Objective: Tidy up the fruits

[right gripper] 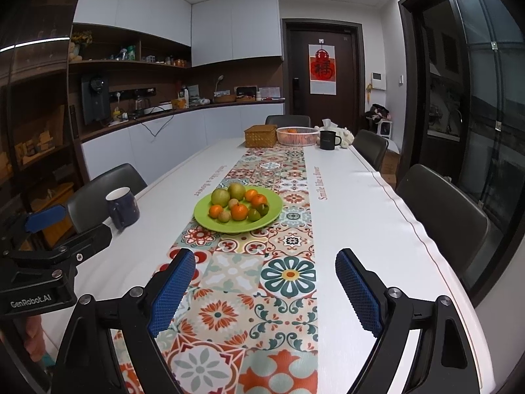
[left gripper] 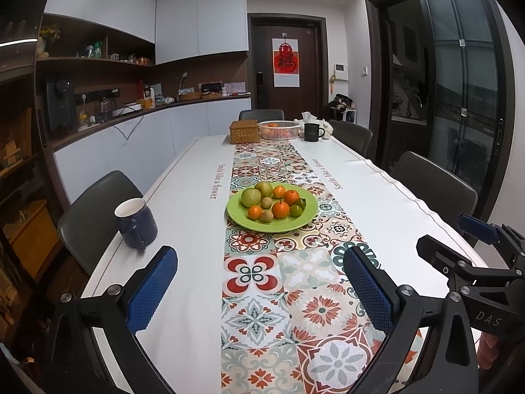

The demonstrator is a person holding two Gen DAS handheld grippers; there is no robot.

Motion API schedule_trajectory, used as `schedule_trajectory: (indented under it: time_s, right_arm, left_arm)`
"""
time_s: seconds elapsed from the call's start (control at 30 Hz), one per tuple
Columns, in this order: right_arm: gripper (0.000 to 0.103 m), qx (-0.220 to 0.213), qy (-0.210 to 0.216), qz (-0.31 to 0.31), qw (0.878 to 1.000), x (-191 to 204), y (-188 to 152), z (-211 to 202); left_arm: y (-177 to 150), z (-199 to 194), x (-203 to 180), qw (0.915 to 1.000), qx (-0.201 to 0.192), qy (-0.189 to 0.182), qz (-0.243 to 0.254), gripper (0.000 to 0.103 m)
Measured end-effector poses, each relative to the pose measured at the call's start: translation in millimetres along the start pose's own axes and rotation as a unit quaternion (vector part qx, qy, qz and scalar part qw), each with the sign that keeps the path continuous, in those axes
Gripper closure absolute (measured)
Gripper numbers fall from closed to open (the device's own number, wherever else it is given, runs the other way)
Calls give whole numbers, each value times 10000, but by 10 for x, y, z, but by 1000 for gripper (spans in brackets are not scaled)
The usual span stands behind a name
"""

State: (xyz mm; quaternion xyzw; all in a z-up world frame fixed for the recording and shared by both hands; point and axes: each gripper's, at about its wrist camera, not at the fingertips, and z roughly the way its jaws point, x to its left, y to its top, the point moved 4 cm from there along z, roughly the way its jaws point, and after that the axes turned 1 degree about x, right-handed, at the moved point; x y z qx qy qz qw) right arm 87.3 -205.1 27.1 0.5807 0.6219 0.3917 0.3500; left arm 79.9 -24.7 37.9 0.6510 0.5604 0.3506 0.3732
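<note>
A green plate point(left gripper: 302, 221) point(right gripper: 203, 220) sits mid-table on the patterned runner. It holds several fruits: two pale green pears point(left gripper: 251, 197) point(right gripper: 220, 196), oranges point(left gripper: 281, 209) point(right gripper: 239, 211), small green and tan fruits. My left gripper point(left gripper: 259, 259) hovers open over the near table, well short of the plate, nothing between its blue pads. My right gripper point(right gripper: 264, 264) is also open and holds nothing, at about the same distance. At the table's far end stands a white slatted basket point(left gripper: 279, 130) point(right gripper: 297, 136) with an orange in it.
A dark blue mug point(left gripper: 135, 223) point(right gripper: 122, 210) stands near the left table edge. At the far end are a woven box point(left gripper: 244, 131) point(right gripper: 260, 135), a black mug point(left gripper: 311, 132) point(right gripper: 328, 140) and tissues. Dark chairs line both sides.
</note>
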Motion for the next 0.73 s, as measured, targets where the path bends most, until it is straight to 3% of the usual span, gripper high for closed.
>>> schedule_trajectory:
  time_s: [0.73]
  right_arm:
    - [15,27,26,-53,10000,37,-31,-34]
  left_arm:
    - [-6,-30,38,10000,-3,42,-35,0]
